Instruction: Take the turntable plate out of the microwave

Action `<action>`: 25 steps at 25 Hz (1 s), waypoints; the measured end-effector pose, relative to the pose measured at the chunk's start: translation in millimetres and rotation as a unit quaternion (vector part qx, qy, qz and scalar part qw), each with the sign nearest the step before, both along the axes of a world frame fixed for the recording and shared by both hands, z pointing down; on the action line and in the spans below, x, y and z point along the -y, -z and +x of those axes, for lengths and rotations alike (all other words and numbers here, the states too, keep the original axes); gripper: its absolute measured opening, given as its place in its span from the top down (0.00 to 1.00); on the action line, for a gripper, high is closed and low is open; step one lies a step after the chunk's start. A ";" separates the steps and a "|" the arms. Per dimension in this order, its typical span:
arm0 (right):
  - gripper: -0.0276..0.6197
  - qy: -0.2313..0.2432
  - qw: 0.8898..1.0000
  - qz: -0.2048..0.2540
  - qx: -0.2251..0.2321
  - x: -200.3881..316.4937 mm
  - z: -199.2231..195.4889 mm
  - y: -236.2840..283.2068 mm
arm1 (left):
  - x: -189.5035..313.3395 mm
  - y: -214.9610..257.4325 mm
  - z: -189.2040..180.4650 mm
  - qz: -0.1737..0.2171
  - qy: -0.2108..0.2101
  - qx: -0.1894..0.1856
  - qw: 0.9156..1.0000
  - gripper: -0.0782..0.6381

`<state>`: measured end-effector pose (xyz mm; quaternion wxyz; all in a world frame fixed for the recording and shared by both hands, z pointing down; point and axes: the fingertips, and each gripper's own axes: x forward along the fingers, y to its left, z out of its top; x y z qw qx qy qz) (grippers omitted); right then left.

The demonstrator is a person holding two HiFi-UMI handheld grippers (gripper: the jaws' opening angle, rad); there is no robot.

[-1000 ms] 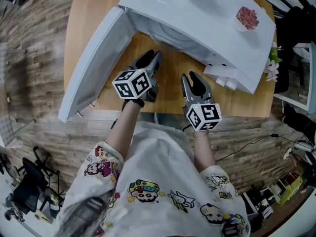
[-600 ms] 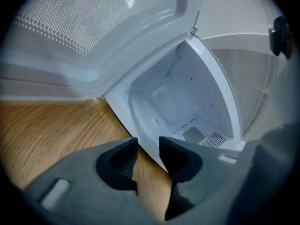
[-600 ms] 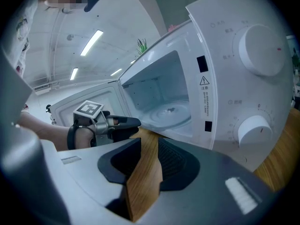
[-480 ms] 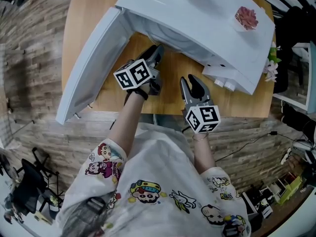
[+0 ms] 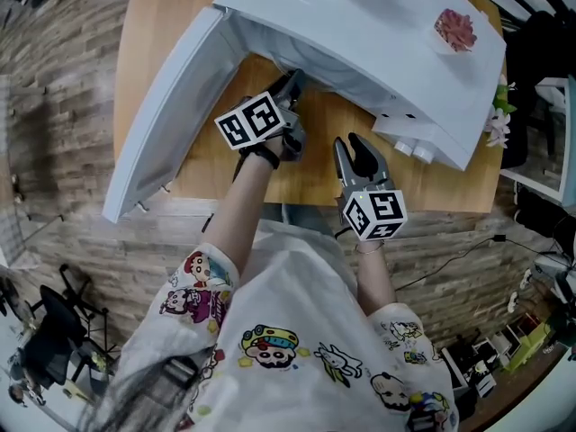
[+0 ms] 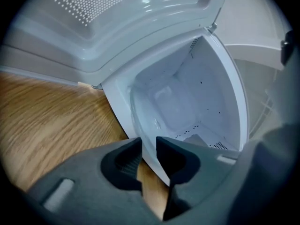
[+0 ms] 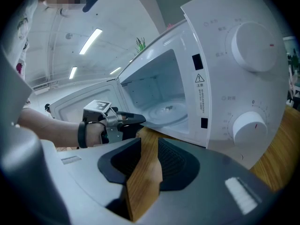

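Note:
The white microwave (image 5: 360,25) stands on the wooden table (image 5: 315,142) with its door (image 5: 162,115) swung wide to the left. The glass turntable plate (image 7: 164,110) lies flat on the cavity floor. My left gripper (image 5: 292,81) reaches into the front left of the opening. Its jaws have just been closing. In the left gripper view the plate's (image 6: 143,121) near rim and the cavity's front edge line up with the narrow gap of that gripper (image 6: 149,146); nothing shows the pads pressing. The right gripper (image 5: 358,144) hovers over the table before the microwave, partly open, with only wood in its gap (image 7: 149,149).
A pink succulent pot (image 5: 453,30) sits on the microwave's top. Two control knobs (image 7: 255,43) (image 7: 248,128) are on the right front panel. The open door walls off the left side. The table's near edge runs just below both grippers.
My left gripper moved forward to the microwave's opening and rolled, and its jaws narrowed. The right gripper stayed where it was.

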<state>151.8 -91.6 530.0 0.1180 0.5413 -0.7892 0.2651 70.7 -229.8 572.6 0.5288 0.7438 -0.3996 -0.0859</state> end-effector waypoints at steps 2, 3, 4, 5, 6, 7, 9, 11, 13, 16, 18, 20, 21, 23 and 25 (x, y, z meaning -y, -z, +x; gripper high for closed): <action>0.79 -0.001 1.000 -0.001 0.000 -1.0 -0.4 -0.3 | -0.5 -0.1 -0.6 -0.001 0.004 -0.006 1.000 0.77; 0.79 -0.002 1.000 -0.001 0.000 -1.3 -0.4 -0.5 | -0.8 -0.1 -0.6 -0.001 0.005 -0.008 1.000 0.77; 0.79 -0.002 1.000 -0.001 0.000 -1.6 -0.6 -0.6 | -1.2 -0.2 -0.6 -0.002 0.005 -0.008 1.000 0.77; 0.79 -0.002 1.000 -0.001 -0.001 -1.9 -0.9 -0.6 | -1.7 -0.4 -0.4 -0.003 0.005 -0.007 1.000 0.78; 0.79 -0.002 1.000 -0.002 -0.001 -2.3 -1.3 -0.7 | -2.6 -0.4 -0.3 -0.005 0.005 -0.006 1.000 0.78; 0.79 -0.002 1.000 -0.002 -0.001 -2.6 -1.8 -0.8 | -3.9 -0.6 -0.3 -0.007 0.005 -0.006 1.000 0.78; 0.79 -0.003 1.000 -0.002 -0.001 -3.1 -2.5 -1.0 | -7.5 -0.9 -1.1 -0.013 0.005 -0.007 1.000 0.78; 0.79 -0.004 1.000 -0.003 -0.001 -3.8 -2.5 -1.1 | -12.5 -1.1 -2.4 -0.020 0.009 -0.013 1.000 0.79; 0.79 -0.004 1.000 -0.004 -0.001 -4.0 -2.8 -1.1 | -17.8 -1.0 -4.0 -0.024 0.012 -0.017 0.999 0.79; 0.79 -0.004 1.000 -0.004 0.000 -3.6 -4.5 -1.0 | -25.7 -0.9 -7.2 -0.029 0.013 -0.018 0.999 0.79; 0.79 -0.003 1.000 -0.004 0.001 -3.1 -5.3 -0.7 | -30.5 -0.7 -8.8 -0.032 0.013 -0.019 0.999 0.80; 0.79 -0.002 1.000 -0.003 0.002 -2.8 -6.7 -0.5 | -35.1 -0.1 -10.7 -0.036 0.014 -0.019 0.999 0.80; 0.79 -0.001 1.000 -0.003 0.002 -2.7 -7.8 -0.5 | -37.5 0.5 -11.9 -0.037 0.014 -0.020 0.999 0.80; 0.80 0.001 1.000 -0.004 0.003 -2.8 -9.6 -1.0 | -42.3 1.8 -14.3 -0.038 0.015 -0.020 0.999 0.80; 0.80 0.000 1.000 -0.006 0.006 -3.3 -11.1 -1.9 | -47.3 2.6 -16.3 -0.039 0.015 -0.020 0.999 0.80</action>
